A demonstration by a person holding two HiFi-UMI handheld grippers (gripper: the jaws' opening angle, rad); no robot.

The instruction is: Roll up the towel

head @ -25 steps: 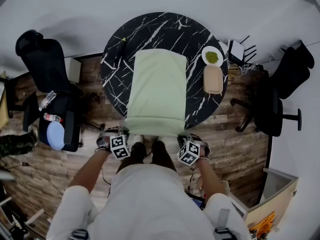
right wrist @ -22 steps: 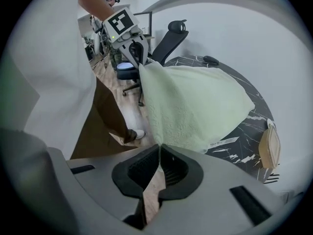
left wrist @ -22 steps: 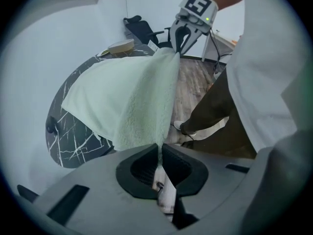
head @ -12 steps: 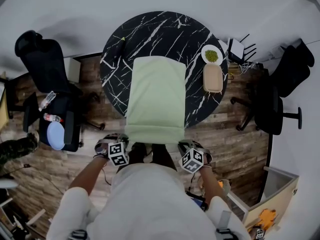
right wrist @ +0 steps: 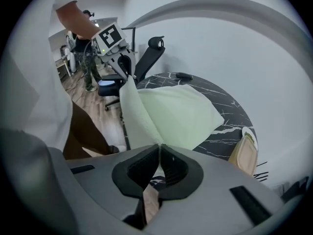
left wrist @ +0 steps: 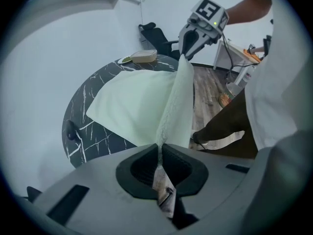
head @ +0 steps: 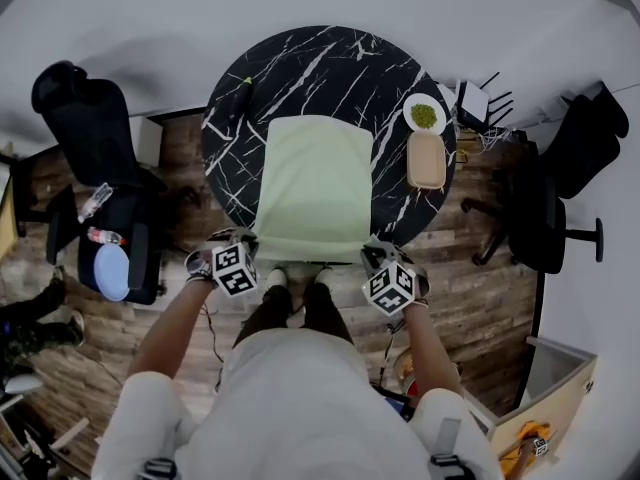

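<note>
A pale green towel lies lengthwise on the round black marble table, its near end lifted off the table's front edge. My left gripper is shut on the towel's near left corner. My right gripper is shut on the near right corner. Between the two grippers the near hem hangs taut in the air. In each gripper view the other gripper shows at the far end of the hem, the right gripper and the left gripper.
A plate with green food and a tan oval container sit at the table's right rim. A dark marker-like object lies at the left rim. Black office chairs stand left and right. The person's legs are at the front edge.
Both grippers rose and came toward the table with the towel's near edge held. The towel, pulled toward the person half a second ago, no longer hangs over the front edge.
</note>
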